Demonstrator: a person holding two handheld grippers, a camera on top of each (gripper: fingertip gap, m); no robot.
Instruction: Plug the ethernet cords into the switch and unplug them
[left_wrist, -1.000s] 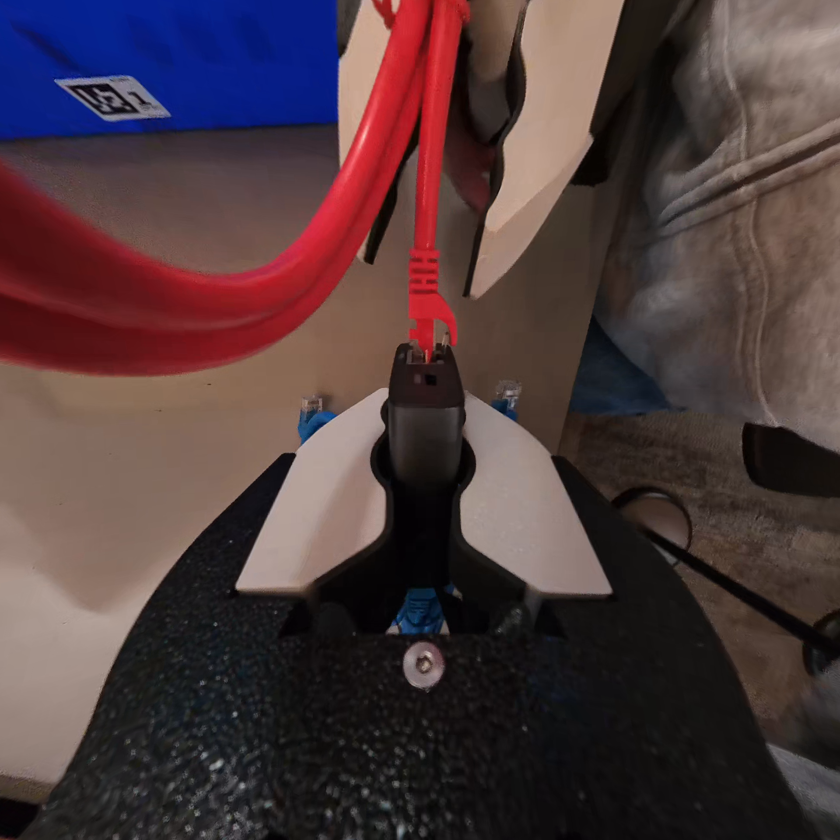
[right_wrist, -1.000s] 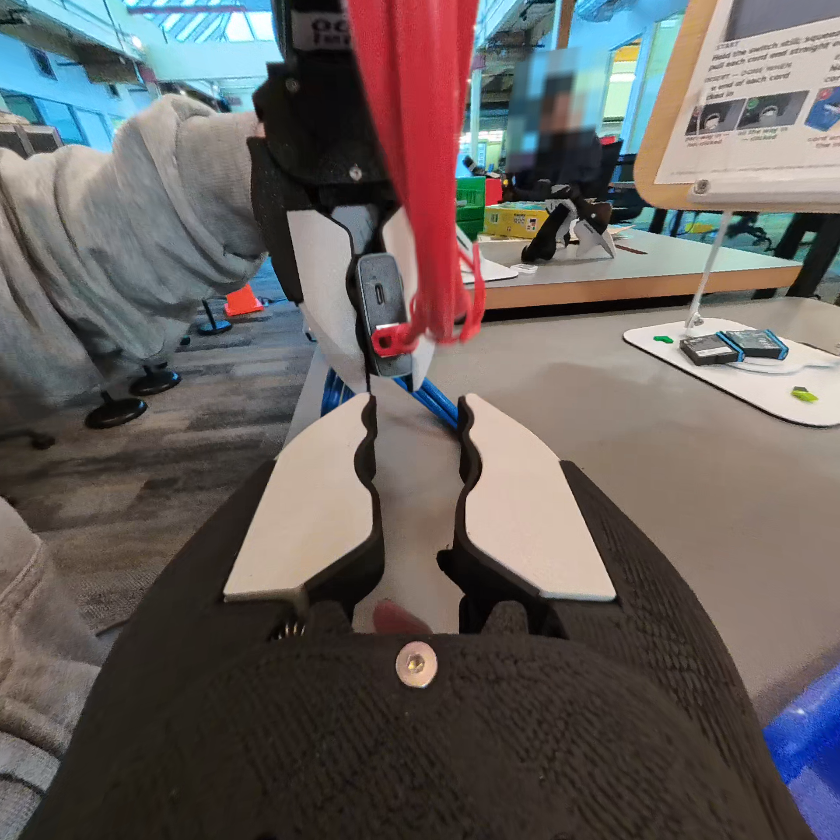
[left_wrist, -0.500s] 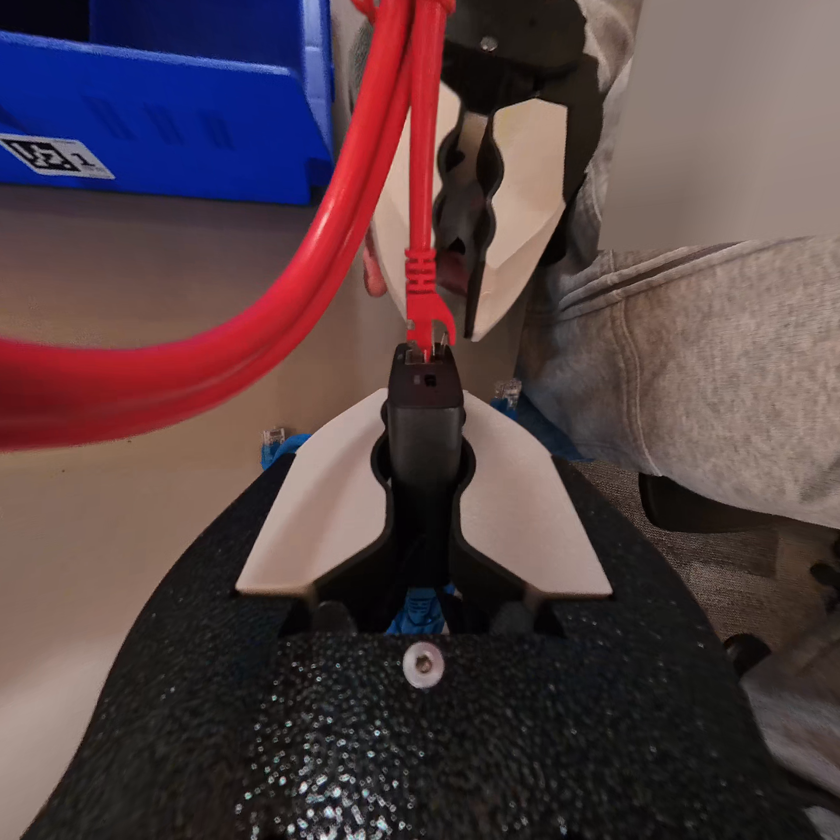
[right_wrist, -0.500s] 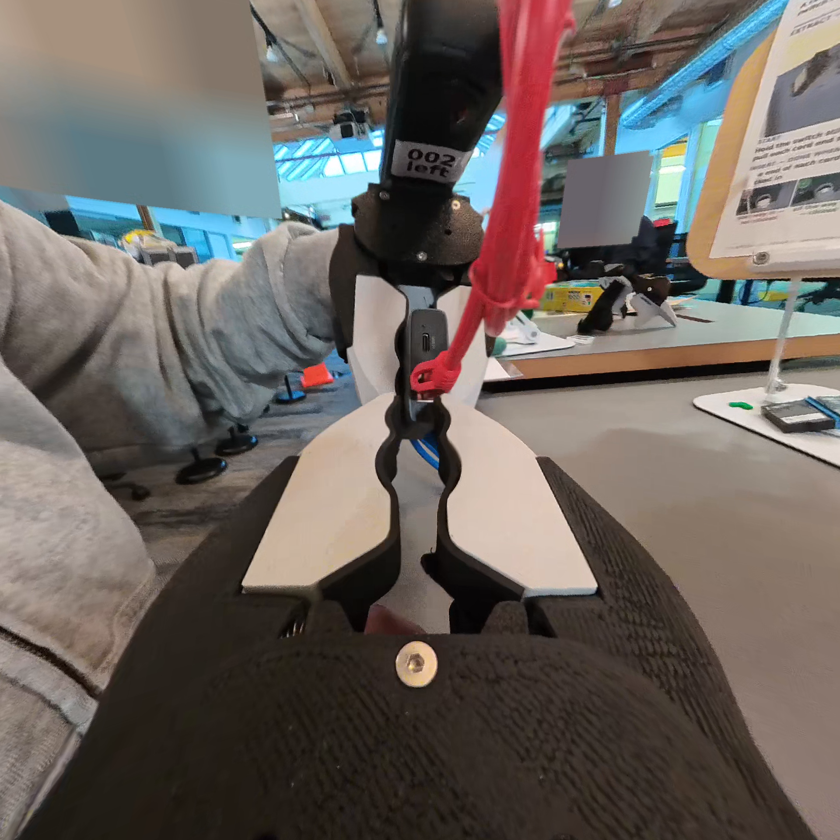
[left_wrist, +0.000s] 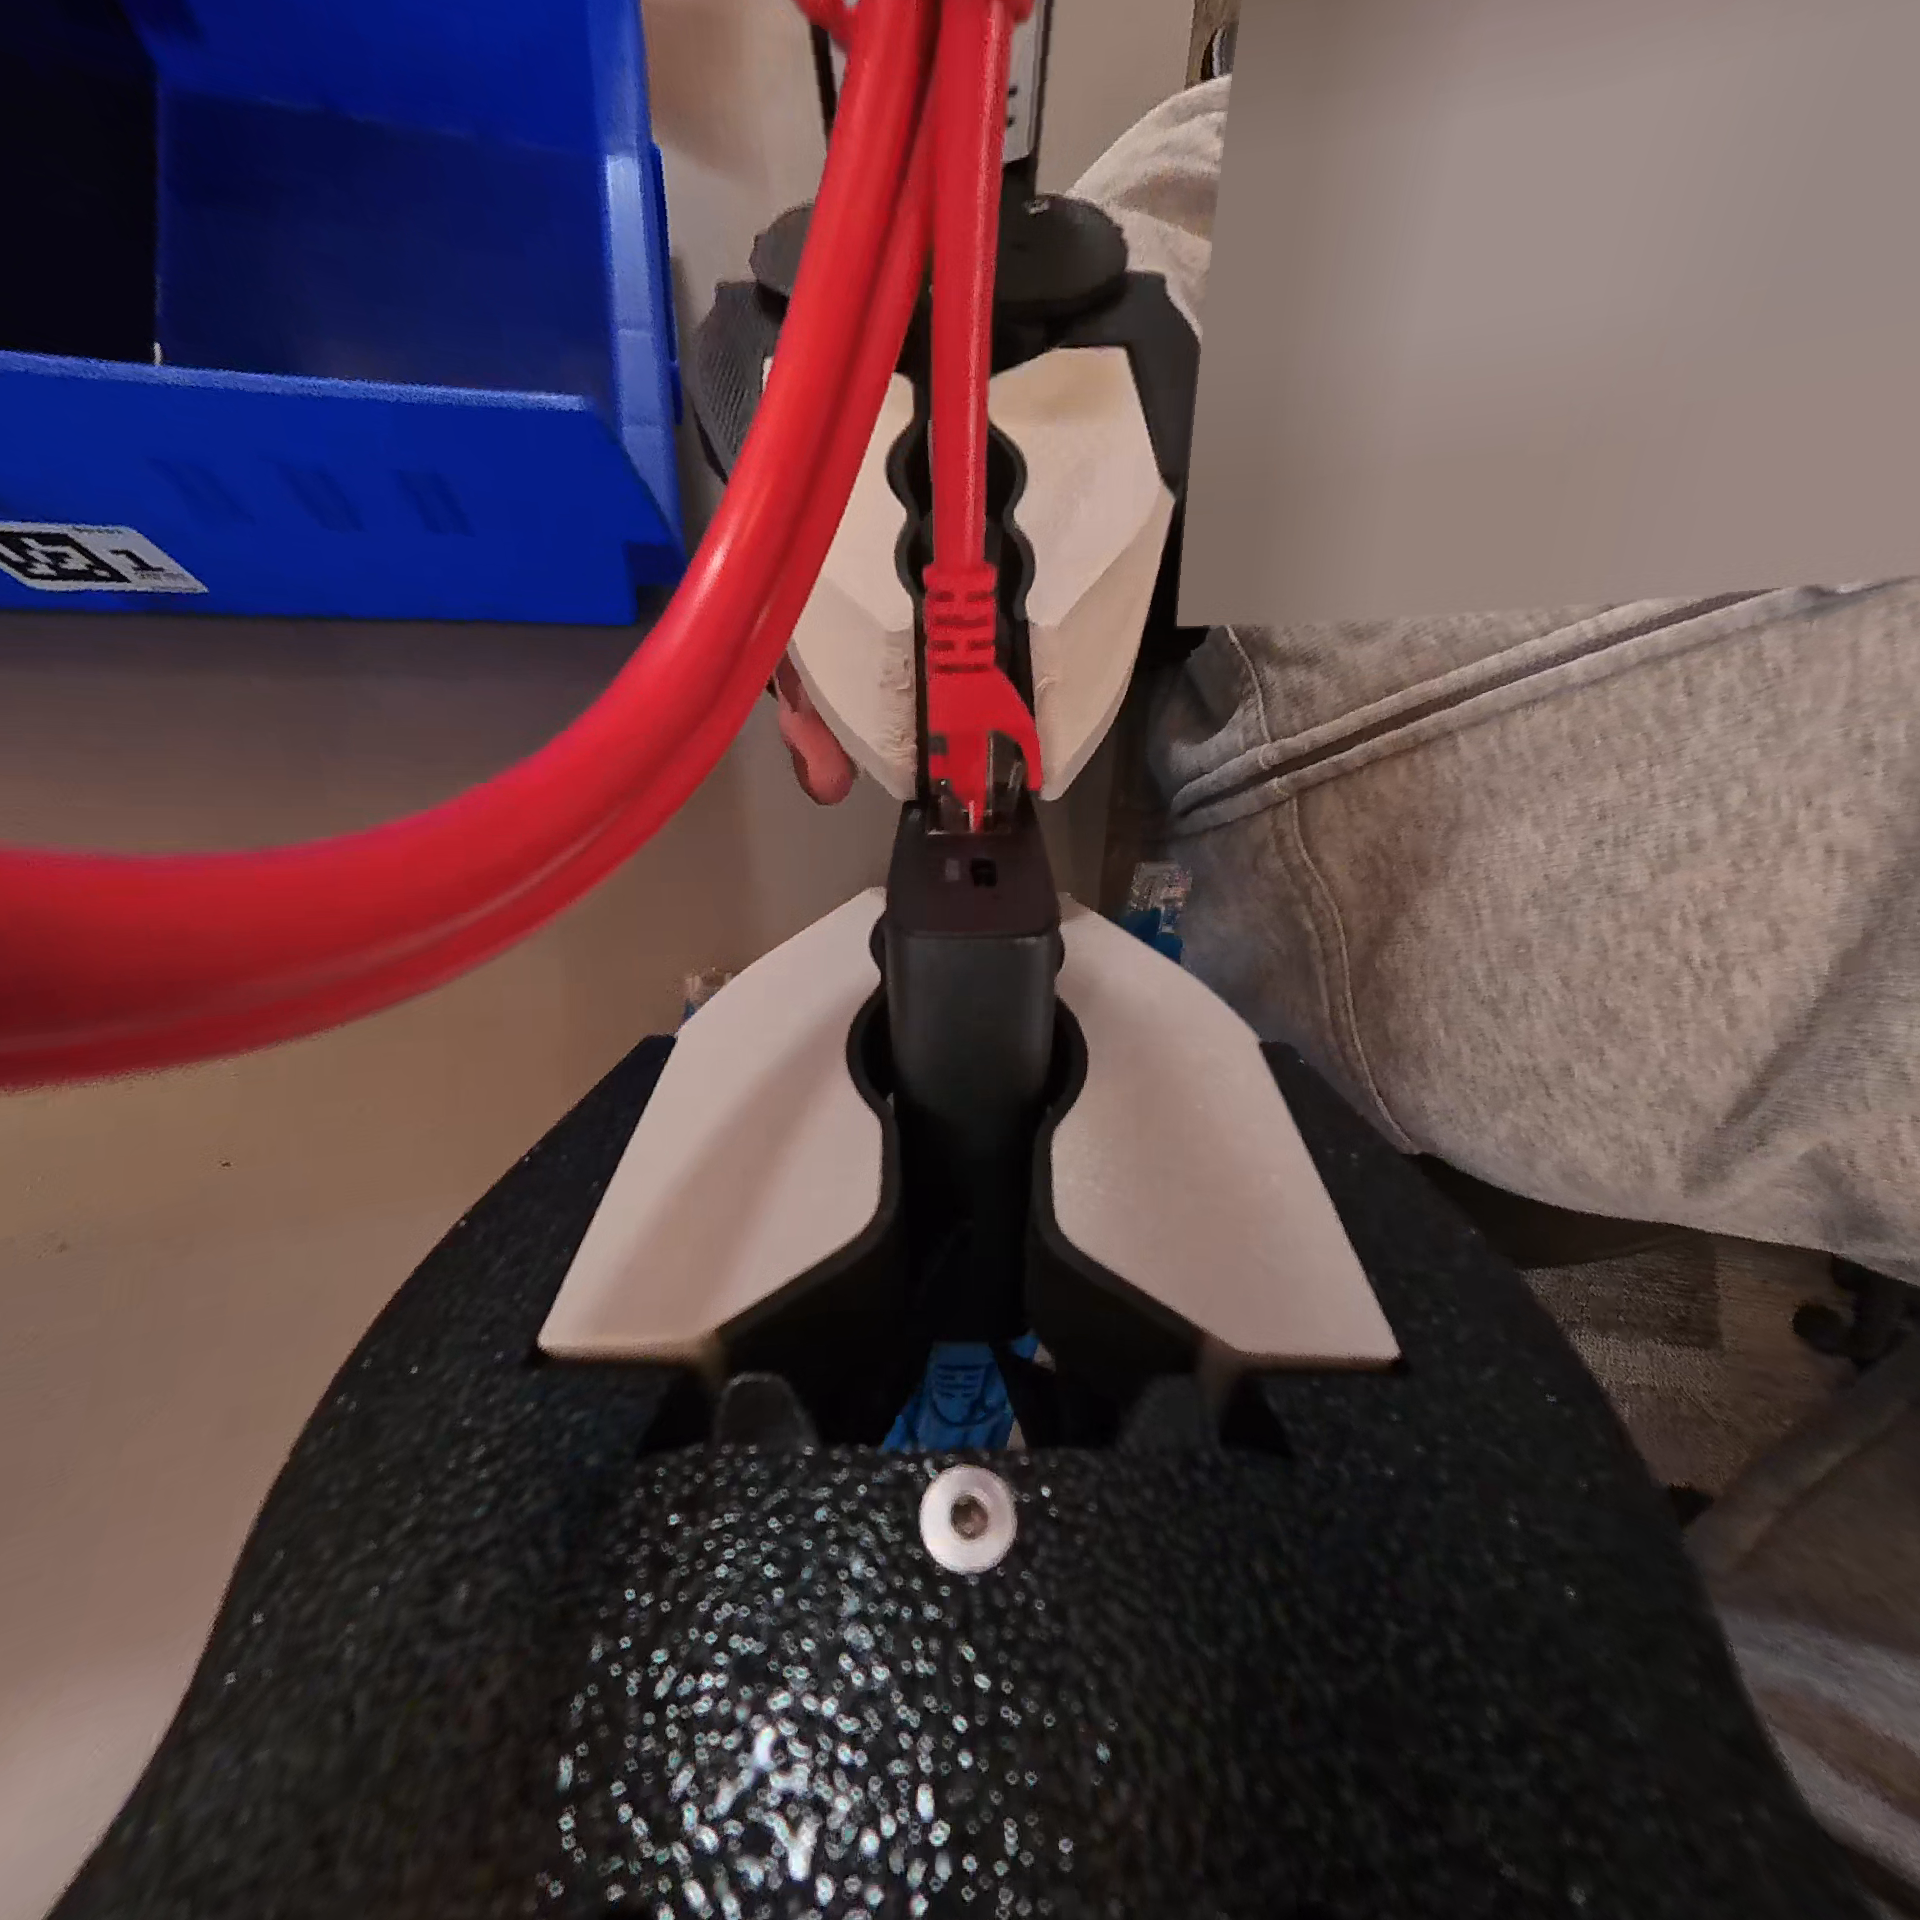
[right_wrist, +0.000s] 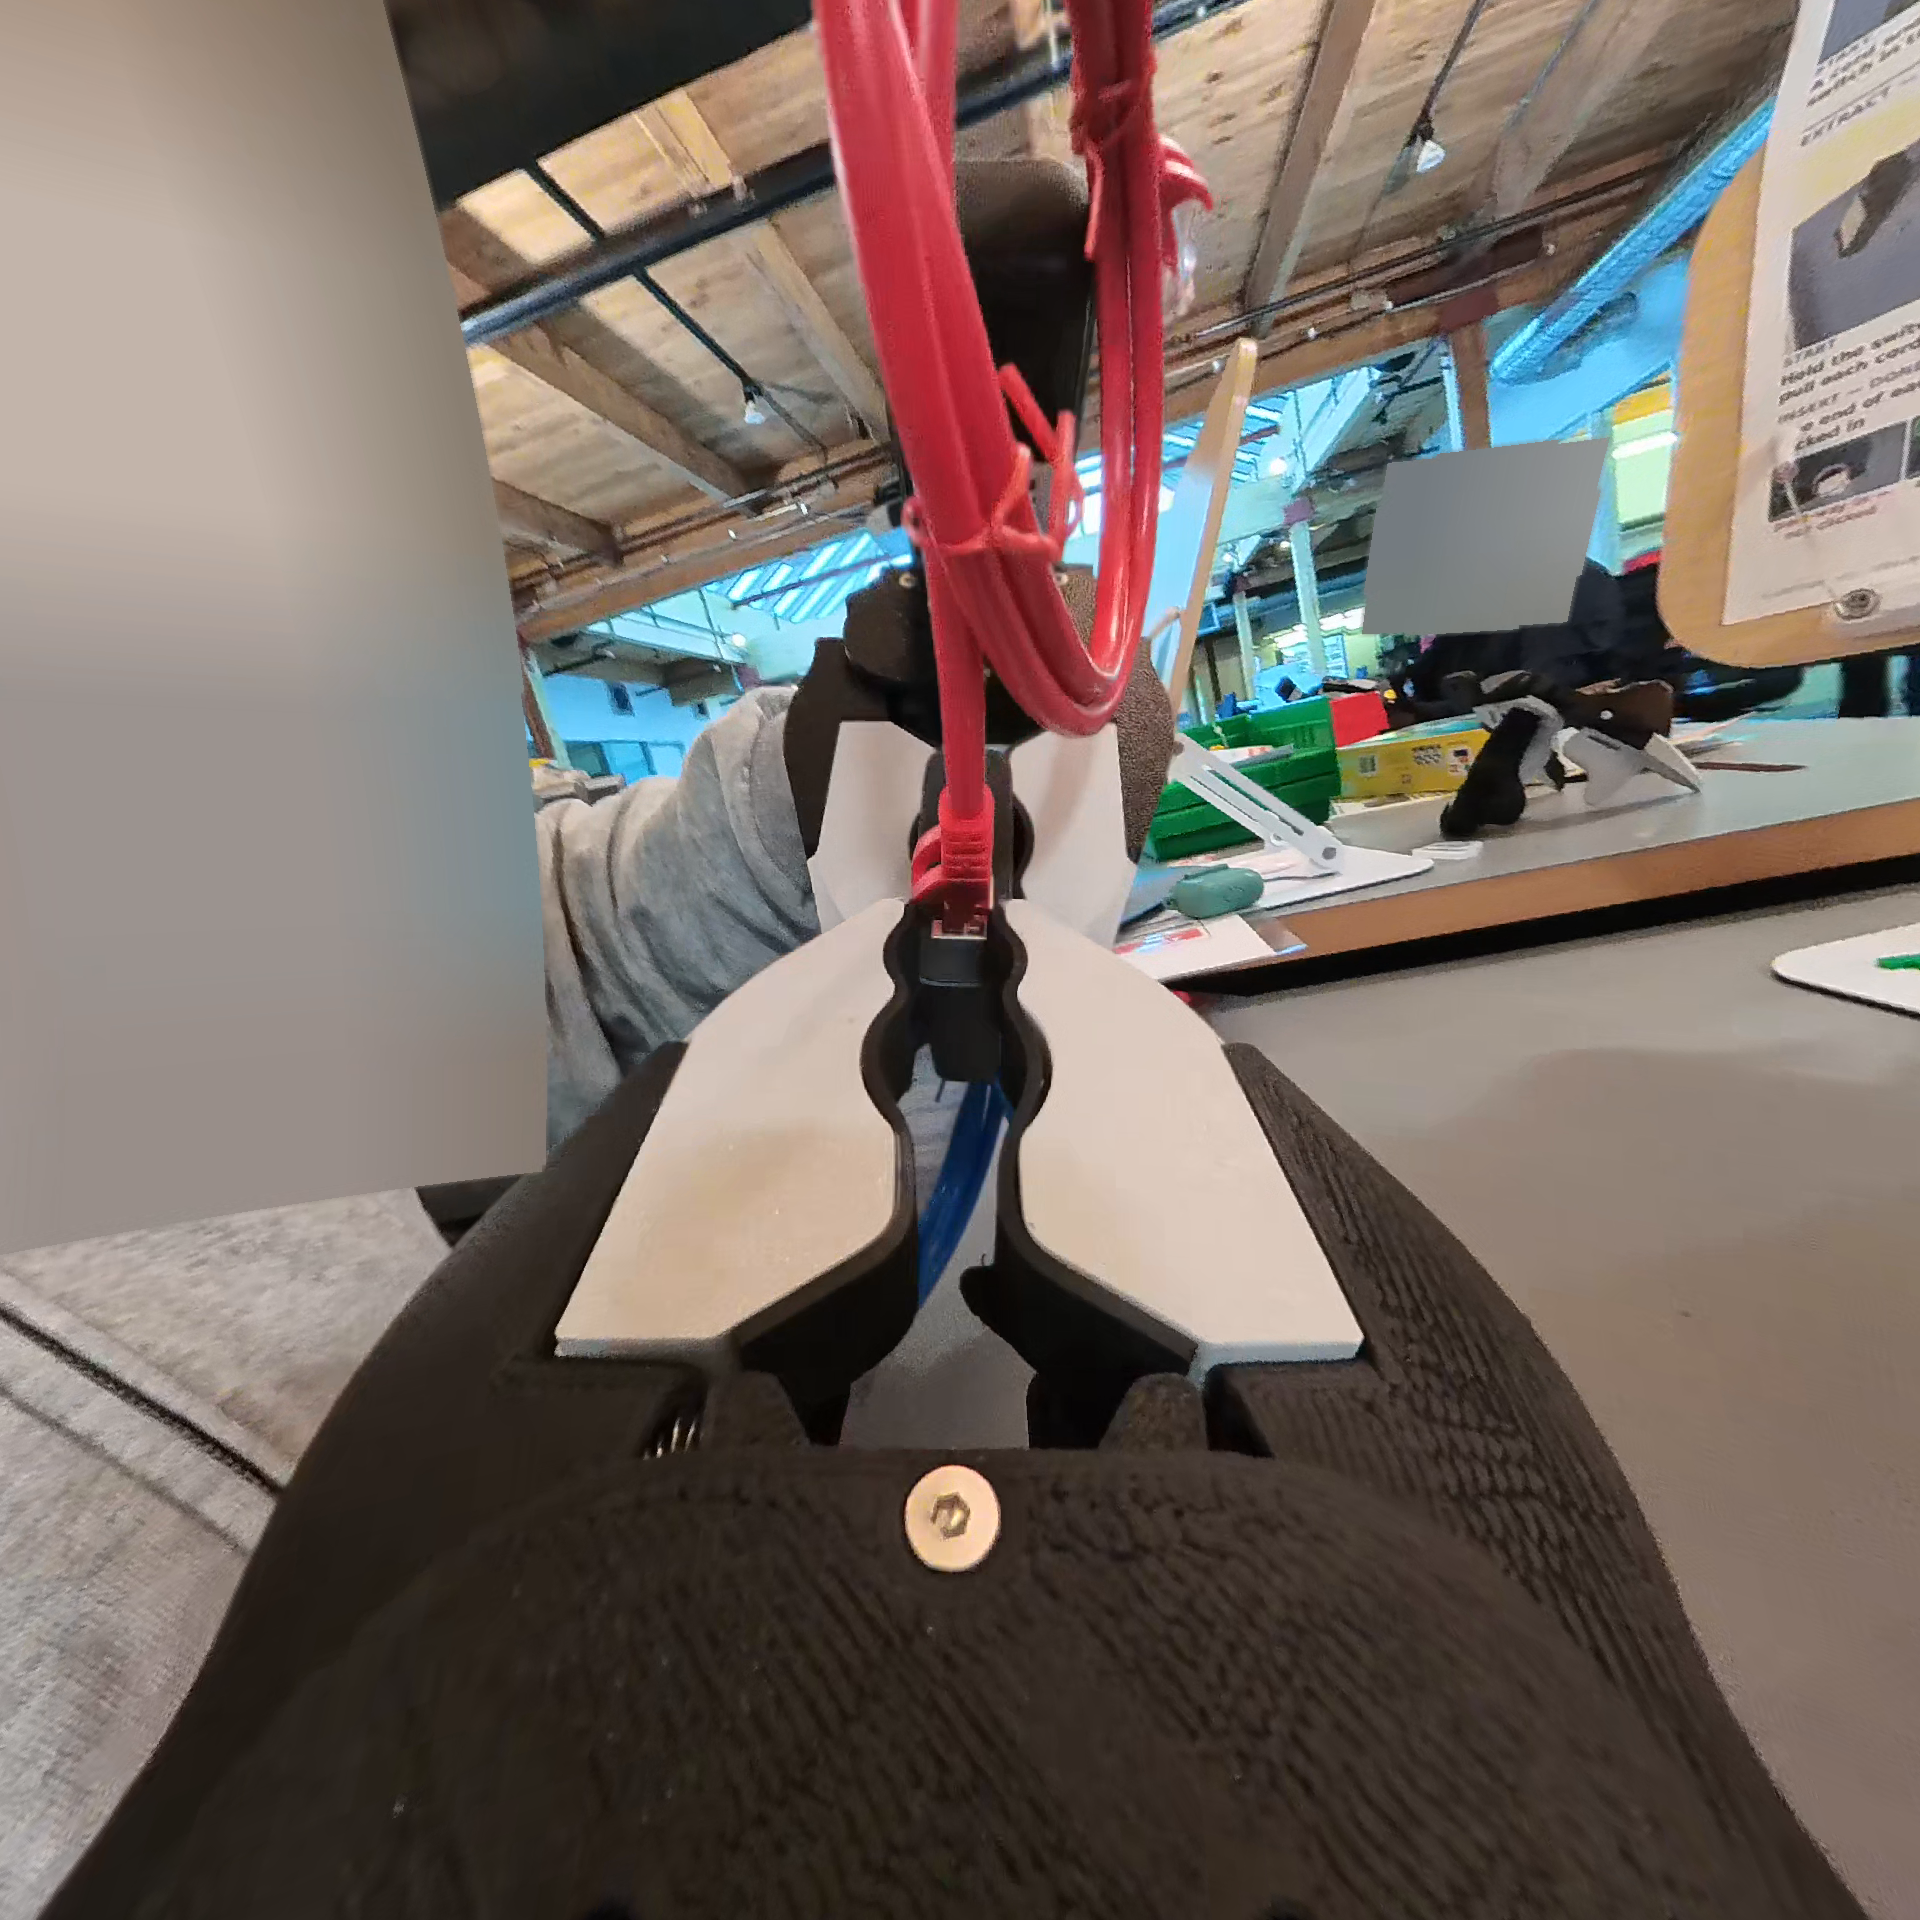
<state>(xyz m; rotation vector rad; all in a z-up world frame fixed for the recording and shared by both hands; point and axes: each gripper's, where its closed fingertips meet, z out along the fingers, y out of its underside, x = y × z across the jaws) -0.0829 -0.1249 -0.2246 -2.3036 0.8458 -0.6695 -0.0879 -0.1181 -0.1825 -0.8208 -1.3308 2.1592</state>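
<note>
A: Where's the switch?

B: Small black switch (left_wrist: 971, 966), held up off the table (left_wrist: 260, 1195), upright between the left gripper's (left_wrist: 971, 935) white fingers (left_wrist: 748, 1091). Both sides press on it, jaws narrow.

A: And the cord?

B: Red cord (left_wrist: 961, 416) hangs down from above, its plug (left_wrist: 966, 717) seated in the switch's top port. Rest of it loops off to the left in a bundle.

A: Right gripper?

B: Right gripper (right_wrist: 961, 935) faces the left one, jaws nearly closed. Fingertips (right_wrist: 831, 966) pinch the red plug (right_wrist: 961, 894) right at the port. Blue cords (right_wrist: 961, 1174) hang under the switch.

A: Surroundings?

B: Blue bin (left_wrist: 312, 416) behind on the left, grey sleeve (left_wrist: 1558, 883) on the right.
</note>
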